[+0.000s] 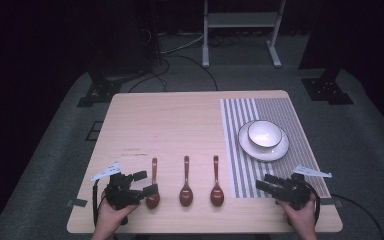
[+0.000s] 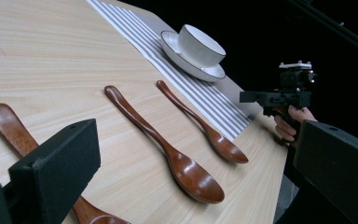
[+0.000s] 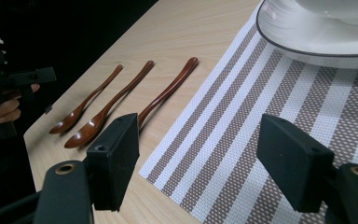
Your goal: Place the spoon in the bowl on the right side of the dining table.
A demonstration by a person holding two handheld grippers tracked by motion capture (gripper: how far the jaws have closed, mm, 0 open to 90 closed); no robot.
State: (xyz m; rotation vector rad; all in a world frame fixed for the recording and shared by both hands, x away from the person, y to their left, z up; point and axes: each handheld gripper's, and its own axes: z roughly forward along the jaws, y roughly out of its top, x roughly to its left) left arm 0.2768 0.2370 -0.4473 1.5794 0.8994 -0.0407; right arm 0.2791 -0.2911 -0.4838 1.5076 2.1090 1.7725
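Both pairs of black jaws stand wide apart, nothing between them. Left gripper [image 1: 146, 183] sits at the near-left of the pale wooden table [image 1: 180, 120], held in the person's left hand [image 1: 111, 216]; its jaws reach beside the bowl of the left-most brown wooden spoon [image 1: 153, 187], contact hard to judge. Right gripper [image 1: 264, 182] sits at the near-right, in the right hand [image 1: 300, 217], jaws over the near edge of the grey-and-white striped woven placemat [image 1: 275, 112], touching nothing.

Three brown wooden spoons lie side by side near the front edge, handles pointing away: left-most, middle spoon [image 1: 185, 182], right-most spoon [image 1: 216, 182] just beside the placemat. White bowl with dark rim [image 1: 264, 134] sits on a white plate [image 1: 280, 150] on the placemat.

Small dark marks on the table beyond the spoons, too small to read. No labels legible.

In the left gripper view the left-most spoon is partly hidden behind the jaw. In the right gripper view the plate and bowl are cut off at the top edge.
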